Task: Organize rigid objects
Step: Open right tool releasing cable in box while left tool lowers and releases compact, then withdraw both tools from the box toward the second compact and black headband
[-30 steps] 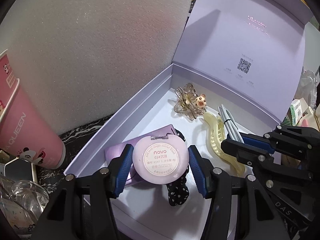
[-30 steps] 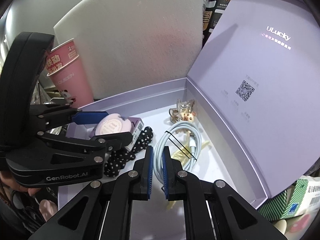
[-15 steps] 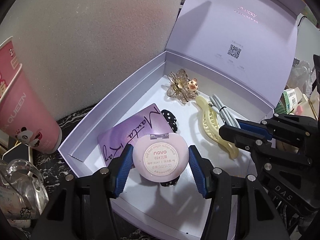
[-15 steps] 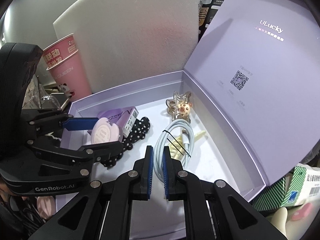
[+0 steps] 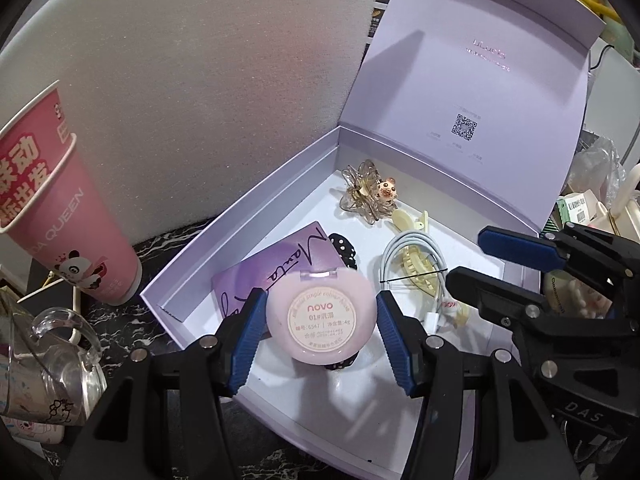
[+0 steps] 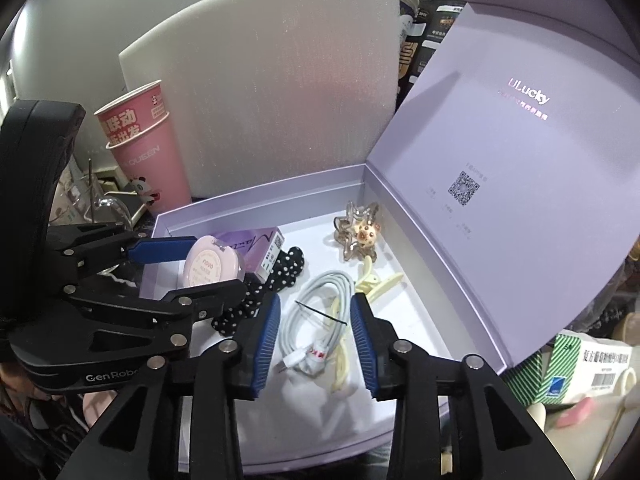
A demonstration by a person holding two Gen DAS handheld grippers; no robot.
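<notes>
An open lavender box [image 5: 240, 216] [image 6: 260, 196] holds a purple carton [image 5: 264, 264], a black dotted scrunchie [image 5: 344, 248], an amber claw clip with a bear [image 5: 368, 192] and a yellow claw clip [image 5: 416, 264]. My left gripper [image 5: 320, 320] [image 6: 216, 268] is shut on a round pink compact [image 5: 322, 316] [image 6: 212, 266], held above the box's near left part. My right gripper [image 6: 316, 340] [image 5: 492, 264] hovers over a coiled white cable [image 6: 316, 320] [image 5: 404, 248] that lies on the yellow clip. Its jaws are opening, and the pads [image 6: 266, 340] stand clear of the cable.
A pink paper cup [image 5: 68, 216] [image 6: 148, 152] and a white foam board [image 5: 200, 80] stand behind the box. A glass mug [image 5: 60, 352] sits at the left. A green-striped carton [image 6: 576, 368] and other clutter lie to the box's right. The raised lid [image 6: 520, 200] walls off the right side.
The right gripper's jaws have spread and let go of the white cable, which now rests in the box. Both grippers have drawn back a little. The left still holds the compact.
</notes>
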